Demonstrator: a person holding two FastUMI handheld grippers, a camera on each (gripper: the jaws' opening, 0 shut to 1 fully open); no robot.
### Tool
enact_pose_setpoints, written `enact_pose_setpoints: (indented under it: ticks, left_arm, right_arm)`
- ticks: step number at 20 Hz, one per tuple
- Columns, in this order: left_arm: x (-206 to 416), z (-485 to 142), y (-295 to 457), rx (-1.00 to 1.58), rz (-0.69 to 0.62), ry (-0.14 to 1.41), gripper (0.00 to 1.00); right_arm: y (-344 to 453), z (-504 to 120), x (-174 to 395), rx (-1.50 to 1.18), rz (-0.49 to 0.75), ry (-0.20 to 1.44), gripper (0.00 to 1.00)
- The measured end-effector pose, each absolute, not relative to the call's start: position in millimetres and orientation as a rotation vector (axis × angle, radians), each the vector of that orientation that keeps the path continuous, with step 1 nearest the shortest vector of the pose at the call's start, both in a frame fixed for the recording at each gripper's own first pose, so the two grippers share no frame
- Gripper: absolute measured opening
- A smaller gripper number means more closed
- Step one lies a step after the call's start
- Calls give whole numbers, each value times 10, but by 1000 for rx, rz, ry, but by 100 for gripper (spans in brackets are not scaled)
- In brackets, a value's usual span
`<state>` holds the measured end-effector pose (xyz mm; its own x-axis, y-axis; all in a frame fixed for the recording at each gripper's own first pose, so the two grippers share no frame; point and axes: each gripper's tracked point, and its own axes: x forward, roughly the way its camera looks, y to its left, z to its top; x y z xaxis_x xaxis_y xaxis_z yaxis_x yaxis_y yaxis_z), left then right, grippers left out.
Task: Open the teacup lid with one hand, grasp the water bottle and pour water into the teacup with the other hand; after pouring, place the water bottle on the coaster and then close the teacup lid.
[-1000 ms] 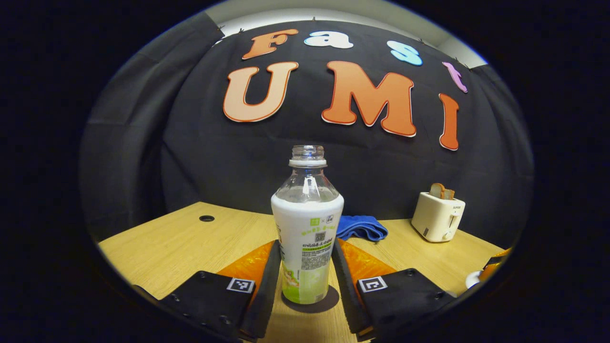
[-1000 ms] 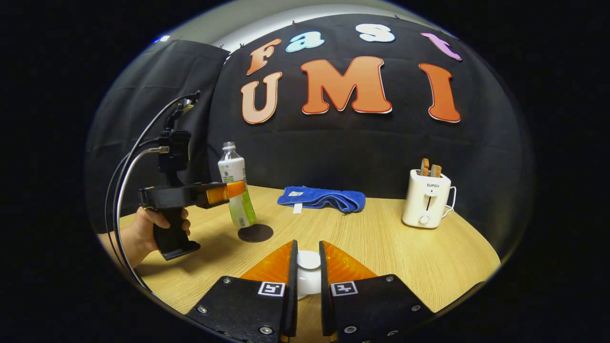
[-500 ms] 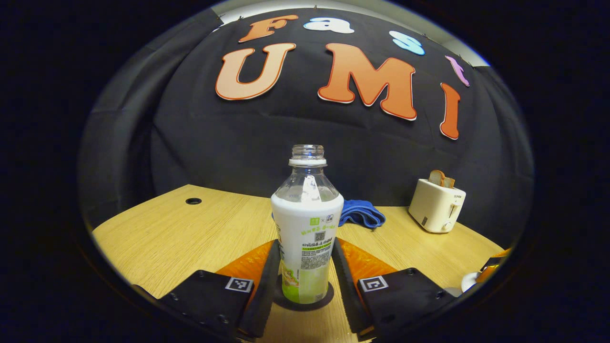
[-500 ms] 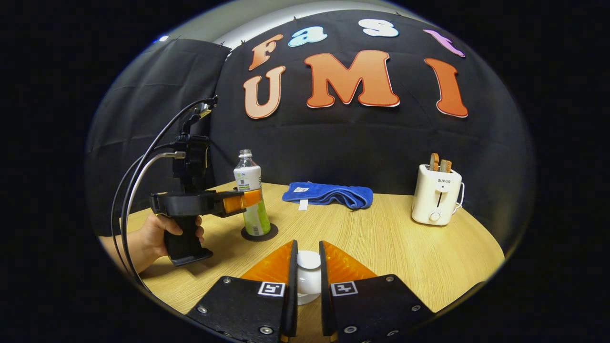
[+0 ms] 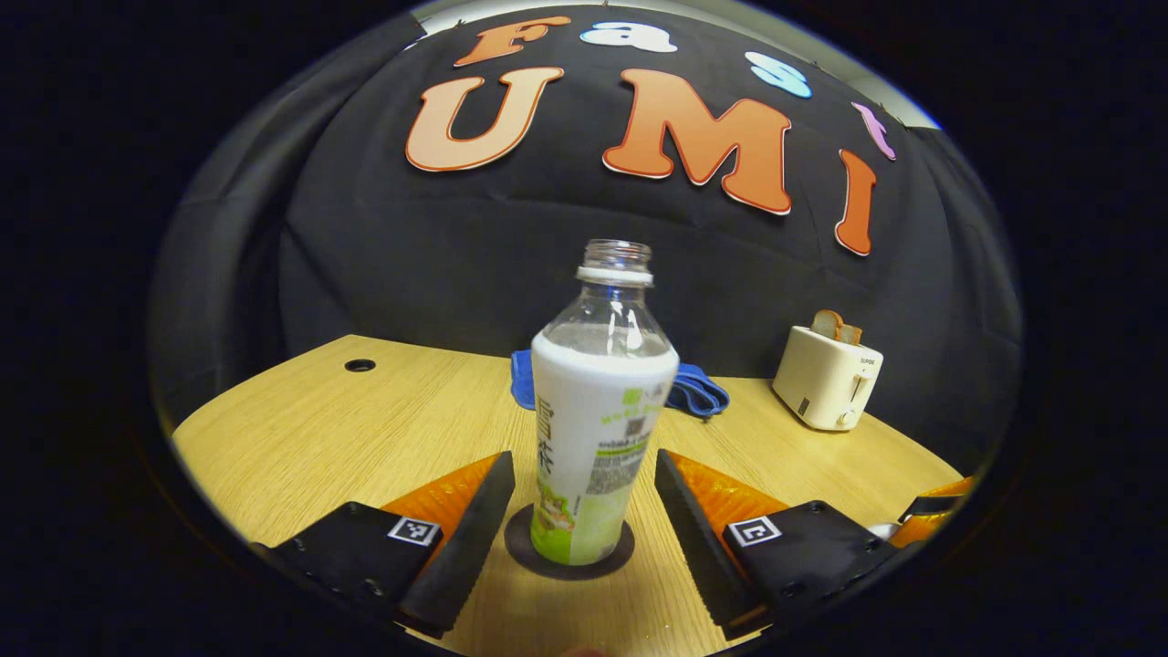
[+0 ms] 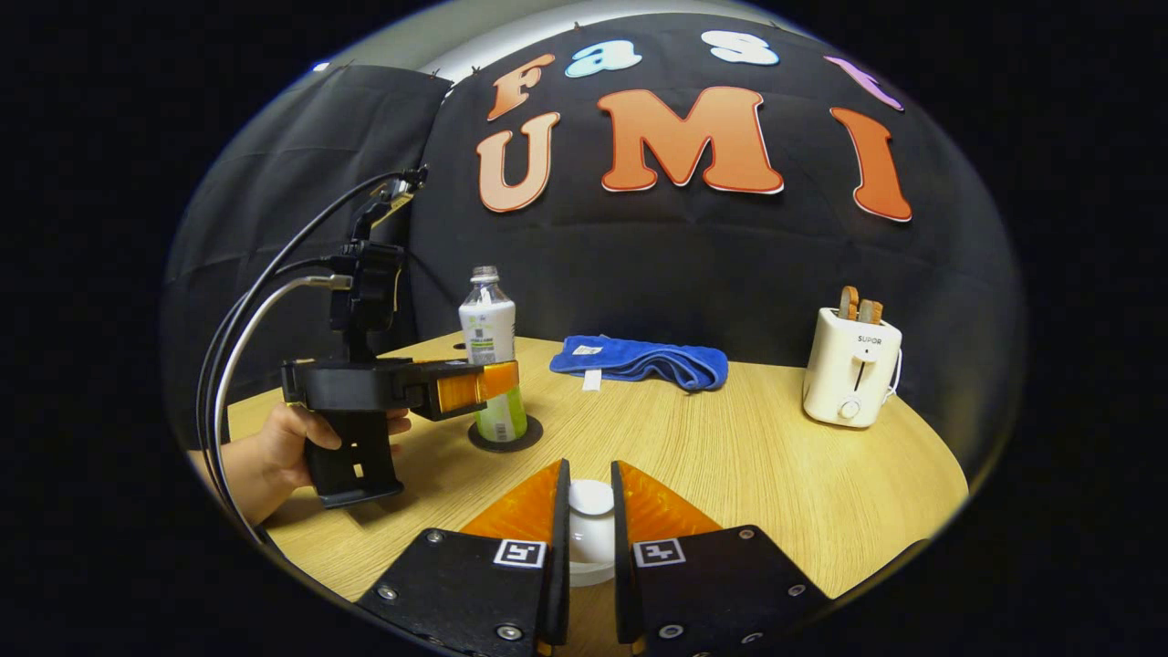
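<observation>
An uncapped water bottle with a white and green label stands on the dark round coaster. My left gripper is open, its fingers apart on either side of the bottle and off it. In the right gripper view the same bottle sits on the coaster, with the left gripper beside it in a person's hand. My right gripper is shut on the white teacup lid. I cannot tell whether the lid rests on the cup.
On the wooden table, a folded blue towel lies at the back and a white toaster with bread stands at the right. A cable hole is in the table's far left part.
The left gripper set the bottle down on the coaster and opened, its fingers now off the bottle. The right gripper stays shut on the lid in the same place.
</observation>
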<state>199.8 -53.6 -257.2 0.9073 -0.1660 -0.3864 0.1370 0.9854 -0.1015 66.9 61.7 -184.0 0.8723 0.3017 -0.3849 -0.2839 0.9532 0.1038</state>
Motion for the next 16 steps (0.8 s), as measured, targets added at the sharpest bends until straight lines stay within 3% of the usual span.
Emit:
enact_pose_setpoints:
  ticks: [11, 16]
  left_arm:
    - [1691, -1963, -392, -22, -125, 245, 99]
    - [1494, -1706, -379, 7, -111, 192, 98]
  right_arm:
    - [715, -2031, 646, 33, 310, 445, 20]
    - [658, -1777, 677, 35, 273, 373, 34]
